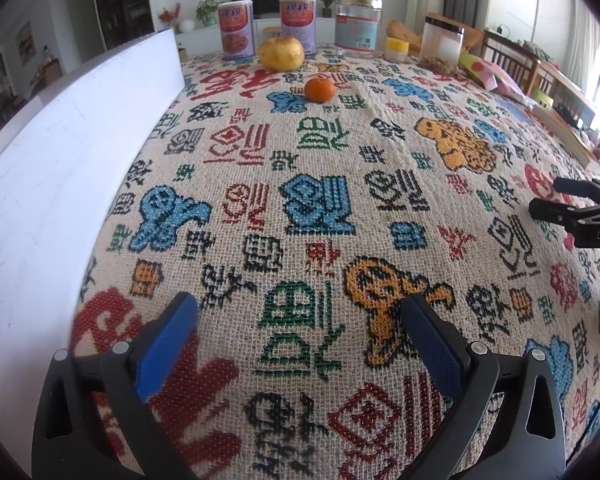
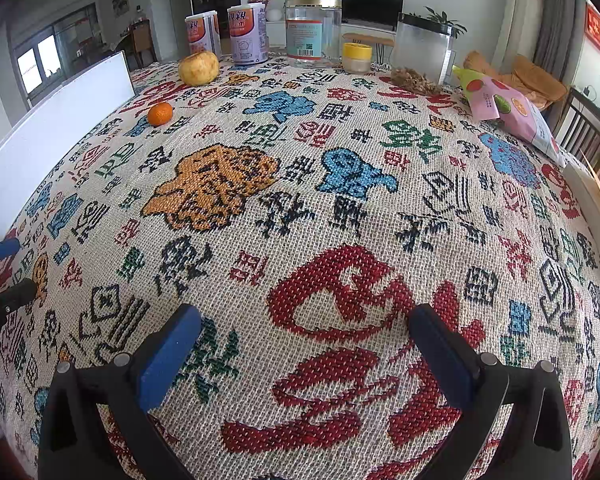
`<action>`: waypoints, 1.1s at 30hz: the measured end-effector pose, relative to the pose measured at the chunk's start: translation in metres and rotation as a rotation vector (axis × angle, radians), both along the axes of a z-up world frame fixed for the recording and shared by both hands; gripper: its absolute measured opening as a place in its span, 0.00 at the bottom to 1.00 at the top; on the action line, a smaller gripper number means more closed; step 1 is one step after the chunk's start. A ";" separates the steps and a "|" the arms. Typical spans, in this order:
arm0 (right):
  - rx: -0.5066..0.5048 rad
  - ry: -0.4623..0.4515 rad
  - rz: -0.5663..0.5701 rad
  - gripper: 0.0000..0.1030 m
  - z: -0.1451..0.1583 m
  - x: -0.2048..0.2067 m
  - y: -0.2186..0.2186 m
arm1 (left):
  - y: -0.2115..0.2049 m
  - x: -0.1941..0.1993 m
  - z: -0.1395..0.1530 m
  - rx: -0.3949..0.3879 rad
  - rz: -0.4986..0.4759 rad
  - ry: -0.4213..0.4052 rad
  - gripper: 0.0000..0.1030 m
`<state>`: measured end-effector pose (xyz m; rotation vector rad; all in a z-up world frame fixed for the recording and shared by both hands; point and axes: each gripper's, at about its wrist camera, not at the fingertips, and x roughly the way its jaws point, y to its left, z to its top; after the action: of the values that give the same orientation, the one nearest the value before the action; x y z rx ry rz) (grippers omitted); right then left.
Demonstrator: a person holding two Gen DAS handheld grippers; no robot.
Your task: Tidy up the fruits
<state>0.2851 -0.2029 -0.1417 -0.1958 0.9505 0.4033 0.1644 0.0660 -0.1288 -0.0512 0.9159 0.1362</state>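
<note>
Both tongs, our left gripper (image 1: 300, 312) and right gripper (image 2: 306, 322), hang wide apart and hold nothing. We wait at the near edge of the table (image 1: 340, 200), because the mandarin (image 1: 319, 89) and pear (image 1: 281, 53) sit near the far edge.

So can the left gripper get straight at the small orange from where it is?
Probably yes: the left gripper is open and only bare patterned cloth lies between it and the small orange; the yellow fruit sits behind it.
</note>
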 end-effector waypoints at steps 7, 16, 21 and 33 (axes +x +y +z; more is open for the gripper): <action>0.000 0.000 0.000 1.00 0.000 0.000 0.000 | 0.000 0.000 0.000 0.001 0.000 0.000 1.00; 0.000 0.000 0.000 1.00 0.000 0.000 0.000 | 0.000 0.001 0.000 0.003 0.001 0.000 1.00; 0.000 0.000 0.000 1.00 0.000 0.000 0.000 | 0.000 0.001 0.000 0.003 0.001 0.000 1.00; 0.000 0.000 0.000 1.00 0.000 0.000 0.000 | 0.001 0.001 0.000 -0.005 0.001 0.002 1.00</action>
<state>0.2851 -0.2029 -0.1417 -0.1960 0.9502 0.4033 0.1653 0.0667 -0.1285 -0.0558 0.9182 0.1353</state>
